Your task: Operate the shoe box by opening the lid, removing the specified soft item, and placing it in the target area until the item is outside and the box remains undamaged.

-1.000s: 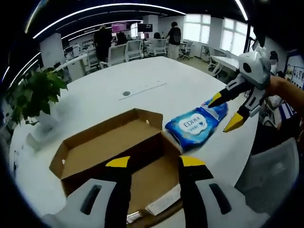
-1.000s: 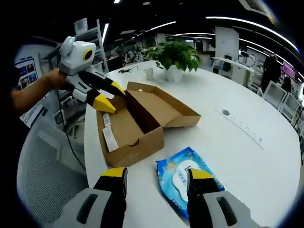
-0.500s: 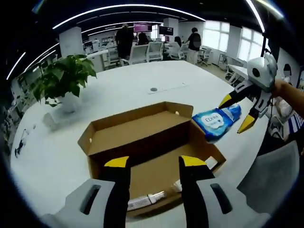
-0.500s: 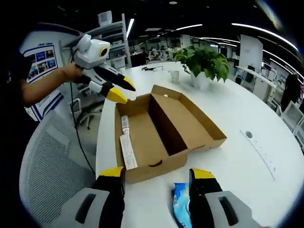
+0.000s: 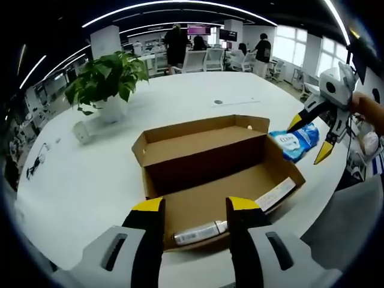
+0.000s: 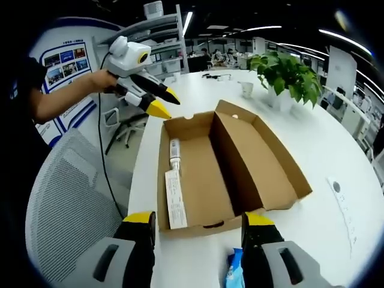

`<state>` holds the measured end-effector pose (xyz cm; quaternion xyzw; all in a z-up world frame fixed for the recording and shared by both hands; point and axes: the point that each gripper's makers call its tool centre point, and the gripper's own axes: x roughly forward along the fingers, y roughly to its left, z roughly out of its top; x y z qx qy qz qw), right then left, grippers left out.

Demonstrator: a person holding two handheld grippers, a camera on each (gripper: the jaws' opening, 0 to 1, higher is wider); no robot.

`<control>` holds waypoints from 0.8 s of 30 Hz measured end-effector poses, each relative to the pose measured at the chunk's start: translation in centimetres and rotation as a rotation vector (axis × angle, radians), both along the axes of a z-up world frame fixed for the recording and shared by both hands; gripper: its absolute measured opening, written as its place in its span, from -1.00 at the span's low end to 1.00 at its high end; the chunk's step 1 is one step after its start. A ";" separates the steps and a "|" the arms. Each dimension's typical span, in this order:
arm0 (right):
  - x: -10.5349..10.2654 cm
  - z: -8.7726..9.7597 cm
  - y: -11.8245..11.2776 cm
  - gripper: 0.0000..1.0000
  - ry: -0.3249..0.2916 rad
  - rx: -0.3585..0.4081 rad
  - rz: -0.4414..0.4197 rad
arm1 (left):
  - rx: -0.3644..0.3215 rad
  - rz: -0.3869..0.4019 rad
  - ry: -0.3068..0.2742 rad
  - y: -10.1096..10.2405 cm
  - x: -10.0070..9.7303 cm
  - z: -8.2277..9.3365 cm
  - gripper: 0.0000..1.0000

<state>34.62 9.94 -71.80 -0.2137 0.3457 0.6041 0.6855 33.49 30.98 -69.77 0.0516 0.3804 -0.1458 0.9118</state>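
Left gripper view: we are holding the left gripper, jaws apart, over the open shoe box.
Right gripper: jaws are gaping, wipes pack lying between them.

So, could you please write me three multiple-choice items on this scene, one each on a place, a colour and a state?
1. Where does the blue wipes pack lie?
A. on the table beside the box
B. inside the box
C. on the chair

2. What colour are the tips of the left tongs?
A. red
B. yellow
C. green

3. How does the shoe box stand?
A. shut
B. crushed flat
C. open, lid folded back

Answers: 1 A, the left gripper view shows the pack on the white table just outside the box's end wall. 2 B, both tips are yellow. 3 C, the lid lies flat beside the tray, whose brown floor shows.
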 end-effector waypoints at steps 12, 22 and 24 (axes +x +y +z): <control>-0.4 -2.8 1.9 0.09 -0.011 -0.074 0.092 | 0.012 0.092 0.036 3.8 -1.4 -2.9 -0.29; -0.6 -4.8 3.5 0.03 0.007 -0.119 0.135 | -0.012 0.150 0.065 5.1 -1.8 -4.9 -0.50; -0.8 -5.4 3.7 0.03 0.022 -0.133 0.144 | -0.026 0.161 0.069 5.2 -1.9 -5.1 -0.57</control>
